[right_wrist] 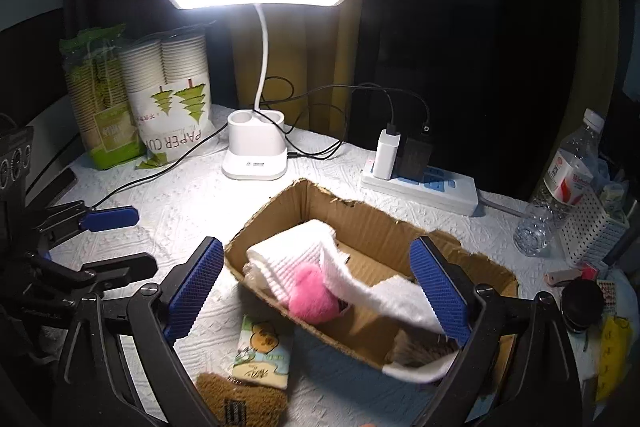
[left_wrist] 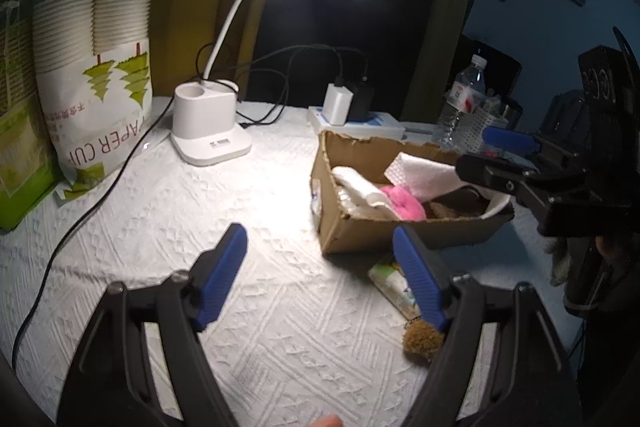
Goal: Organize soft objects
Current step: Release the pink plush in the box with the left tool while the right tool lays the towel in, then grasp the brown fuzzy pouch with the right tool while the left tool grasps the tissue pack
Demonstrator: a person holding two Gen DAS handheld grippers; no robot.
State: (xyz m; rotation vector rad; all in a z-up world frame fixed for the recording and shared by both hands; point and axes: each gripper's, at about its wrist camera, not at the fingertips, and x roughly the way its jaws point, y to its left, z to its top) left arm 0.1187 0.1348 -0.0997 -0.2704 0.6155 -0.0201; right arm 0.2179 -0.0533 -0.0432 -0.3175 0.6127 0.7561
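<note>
Hovering with jaws spread wide and empty, the right gripper (right_wrist: 316, 291) hangs over the torn brown cardboard box (right_wrist: 376, 223); the left gripper (left_wrist: 320, 267) is equally wide over the white textured tablecloth (left_wrist: 160, 219). Inside the box lie a white ribbed towel (right_wrist: 288, 251), a pink fluffy ball (right_wrist: 310, 293) and a brown furry piece (right_wrist: 420, 349). 2 soft items remain outside, just beside the box: a small printed tissue pack (right_wrist: 262, 355) and a brown coarse pad (right_wrist: 240, 397). The next move likely calls for closing on the tissue pack.

A torn-edged cardboard box (right_wrist: 372, 227) sits open, holding a folded white towel (right_wrist: 288, 259), a fluffy pink ball (right_wrist: 310, 293) against it, and a brown furry item (right_wrist: 424, 349). Just outside lie a tissue packet (right_wrist: 262, 355) and a brown fuzzy piece (right_wrist: 236, 393).
</note>
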